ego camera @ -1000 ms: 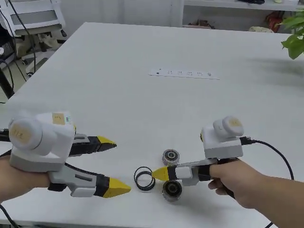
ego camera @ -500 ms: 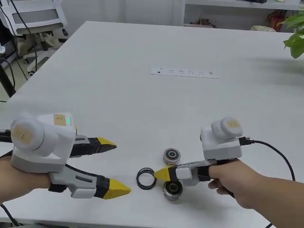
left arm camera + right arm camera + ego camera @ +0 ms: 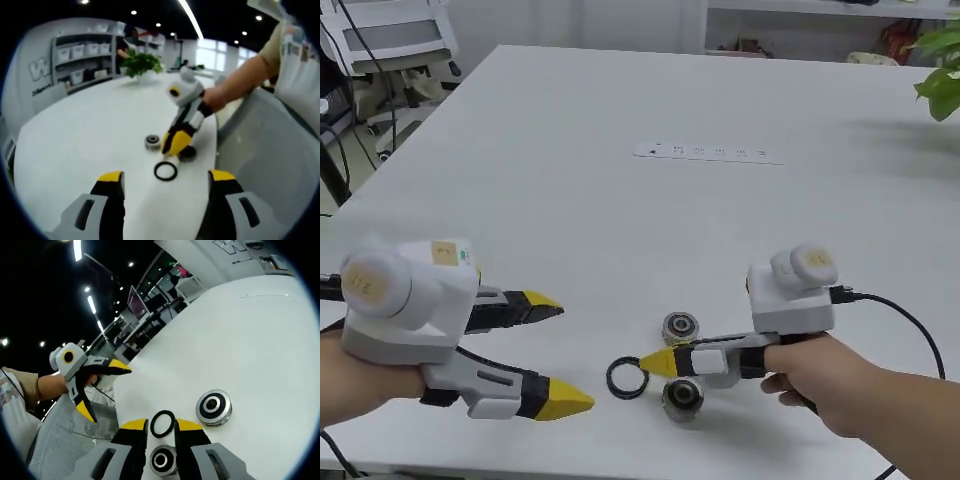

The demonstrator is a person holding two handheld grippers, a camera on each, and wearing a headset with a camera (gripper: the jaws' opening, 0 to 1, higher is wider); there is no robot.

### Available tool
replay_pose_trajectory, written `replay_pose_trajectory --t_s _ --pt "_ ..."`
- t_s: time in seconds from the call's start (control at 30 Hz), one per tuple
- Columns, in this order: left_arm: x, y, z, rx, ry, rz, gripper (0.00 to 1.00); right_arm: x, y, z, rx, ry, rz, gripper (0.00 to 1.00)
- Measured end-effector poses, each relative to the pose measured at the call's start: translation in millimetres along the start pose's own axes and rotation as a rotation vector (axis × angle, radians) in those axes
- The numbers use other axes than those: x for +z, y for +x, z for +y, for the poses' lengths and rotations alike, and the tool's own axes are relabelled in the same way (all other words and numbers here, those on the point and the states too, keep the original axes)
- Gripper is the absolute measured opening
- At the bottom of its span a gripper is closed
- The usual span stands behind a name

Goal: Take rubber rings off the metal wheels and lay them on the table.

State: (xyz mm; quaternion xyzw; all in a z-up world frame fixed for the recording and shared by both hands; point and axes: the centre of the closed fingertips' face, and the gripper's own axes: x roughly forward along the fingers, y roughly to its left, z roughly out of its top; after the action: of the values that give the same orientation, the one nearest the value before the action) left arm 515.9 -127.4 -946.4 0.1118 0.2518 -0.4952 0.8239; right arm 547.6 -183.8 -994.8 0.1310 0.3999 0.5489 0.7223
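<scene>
A black rubber ring [image 3: 627, 377] lies flat on the white table [image 3: 620, 220], just ahead of my right gripper [image 3: 655, 363]. Two metal wheels stand by it, one [image 3: 680, 327] beyond the right jaws and one [image 3: 682, 397] nearer me. In the right gripper view the ring [image 3: 162, 423] sits right in front of the tips of the right gripper [image 3: 161, 426], whose jaws are a narrow gap apart with nothing held; one wheel [image 3: 164, 460] shows under them and the other [image 3: 214, 407] to the right. My left gripper [image 3: 558, 356] hovers wide open to the left, and its own view has the ring [image 3: 165, 171] ahead of its jaws.
A white power strip [image 3: 708, 153] lies flat at mid-table. Leaves of a plant [image 3: 940, 70] reach in at the far right. The table's near edge runs just below both grippers. A cable [image 3: 900, 315] trails from the right gripper.
The ring, which stood tilted at the right gripper's tip, now lies flat on the table. Both grippers have hardly moved.
</scene>
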Motion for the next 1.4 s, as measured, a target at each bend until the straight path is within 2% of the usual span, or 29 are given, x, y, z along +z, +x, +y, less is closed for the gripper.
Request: replay_pose_trajectory --t_s 0.17,0.33,0.43,0.57,0.63,0.83,1.07,1.23,1.4 --pt "2.7 -0.3 -0.2 0.002 -0.014 -0.008 0.69 10.3 -13.7 1.0 -0.009 -0.038 -0.04 0.21" --pt "5.8 -0.9 -1.1 0.004 -0.021 -0.012 0.71 21.8 -31.0 -0.7 -0.041 -0.082 -0.087 0.29" --pt "7.6 -1.6 -1.5 0.004 -0.027 -0.013 0.72 27.7 -41.4 1.2 -0.045 -0.103 -0.109 0.3" --pt "14.1 -3.3 -2.3 0.007 -0.033 -0.029 0.73 31.6 -55.8 5.9 -0.07 -0.151 -0.127 0.33" --pt "17.2 -4.0 -2.0 0.013 -0.028 -0.035 0.74 33.3 -62.7 3.4 -0.074 -0.16 -0.138 0.33" --pt "24.3 -6.8 -5.8 0.016 -0.033 -0.053 0.75 29.1 -77.8 8.7 -0.113 -0.216 -0.15 0.37" --pt "32.1 -12.7 -10.6 0.03 -0.028 -0.081 0.77 23.3 -95.5 9.1 -0.172 -0.303 -0.153 0.51" --pt "33.4 -15.9 -11.1 0.046 -0.028 -0.086 0.78 15.6 -106.1 10.7 -0.201 -0.337 -0.147 0.54" --pt "34.1 -21.1 -12.8 0.064 -0.029 -0.092 0.8 8.6 -115.3 10.1 -0.246 -0.397 -0.126 0.63"
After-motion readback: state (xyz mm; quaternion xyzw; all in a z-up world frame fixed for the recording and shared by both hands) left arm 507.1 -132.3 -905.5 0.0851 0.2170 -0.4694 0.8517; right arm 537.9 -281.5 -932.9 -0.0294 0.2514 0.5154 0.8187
